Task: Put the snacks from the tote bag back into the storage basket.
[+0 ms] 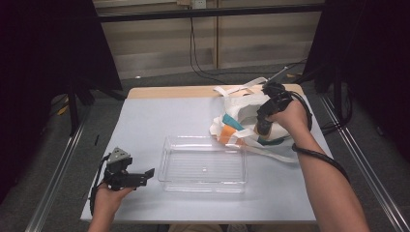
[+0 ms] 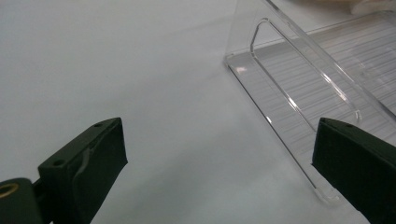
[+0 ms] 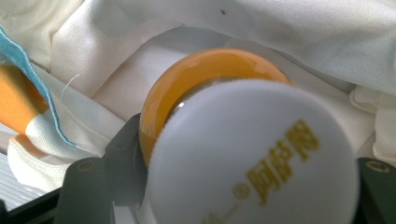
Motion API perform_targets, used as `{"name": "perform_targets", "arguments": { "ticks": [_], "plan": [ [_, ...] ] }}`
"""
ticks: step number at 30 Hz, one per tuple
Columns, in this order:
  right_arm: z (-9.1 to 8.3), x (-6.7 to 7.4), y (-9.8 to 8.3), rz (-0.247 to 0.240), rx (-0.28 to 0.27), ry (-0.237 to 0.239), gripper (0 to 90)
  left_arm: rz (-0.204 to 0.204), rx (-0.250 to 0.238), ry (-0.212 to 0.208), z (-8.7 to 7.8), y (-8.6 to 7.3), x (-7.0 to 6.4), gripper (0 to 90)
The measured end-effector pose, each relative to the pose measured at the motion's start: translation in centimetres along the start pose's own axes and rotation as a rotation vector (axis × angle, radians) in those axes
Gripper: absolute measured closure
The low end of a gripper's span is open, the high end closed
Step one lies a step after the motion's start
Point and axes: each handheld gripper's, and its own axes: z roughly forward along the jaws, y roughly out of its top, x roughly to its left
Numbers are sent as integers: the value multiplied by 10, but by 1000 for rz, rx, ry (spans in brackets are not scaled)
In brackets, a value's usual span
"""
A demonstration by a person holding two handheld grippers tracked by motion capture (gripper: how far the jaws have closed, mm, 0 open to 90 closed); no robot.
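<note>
A white cloth bag (image 1: 241,108) with orange and teal print and long straps lies at the table's far right. Inside its folds (image 3: 289,28) sits a bottle (image 3: 187,79) with an orange body and a white cap bearing gold lettering. My right gripper (image 1: 263,126) reaches down into the bag, and its black jaws press on both sides of the bottle just under the cap (image 3: 247,172). My left gripper (image 1: 149,177) rests low at the near left, open and with nothing in it (image 2: 219,154), pointing at the near left corner of a clear plastic tray (image 1: 167,164).
The tray (image 2: 289,79) holds nothing and stands mid-table on a pale grey mat (image 1: 145,121). The bag's straps trail toward the tray's far right corner and over the table's back edge. Dark curtains flank both sides, and cables run along the floor behind.
</note>
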Motion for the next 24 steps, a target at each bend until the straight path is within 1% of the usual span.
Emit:
{"name": "perform_targets", "arguments": {
  "ticks": [1, 4, 5, 7, 11, 13, 17, 24],
  "plan": [
    [-1, -1, 0, -7, 7, 4, 302, 4, 4, 0, 0, 0, 1, 28],
    [-3, -1, 0, -6, 7, 10, 303, 2, 8, 1, 0, -1, 1, 28],
    [-5, -2, 0, -7, 7, 12, 303, 9, 11, 0, 0, 0, 1, 28],
    [-9, -2, 2, -19, 5, 9, 303, 4, 4, 0, 0, 0, 0, 28],
    [-16, 0, 3, -43, 36, 5, 303, -1, -1, 0, 0, 0, 0, 28],
    [-21, 1, 3, -57, 37, 6, 303, 0, -2, 0, -1, 0, 0, 28],
    [-26, 1, 3, -60, 36, 9, 303, -1, -2, -2, -1, 0, 0, 28],
    [-37, 2, 3, -81, 46, 16, 303, -3, -6, -1, -2, 1, 0, 28]
  ]
}}
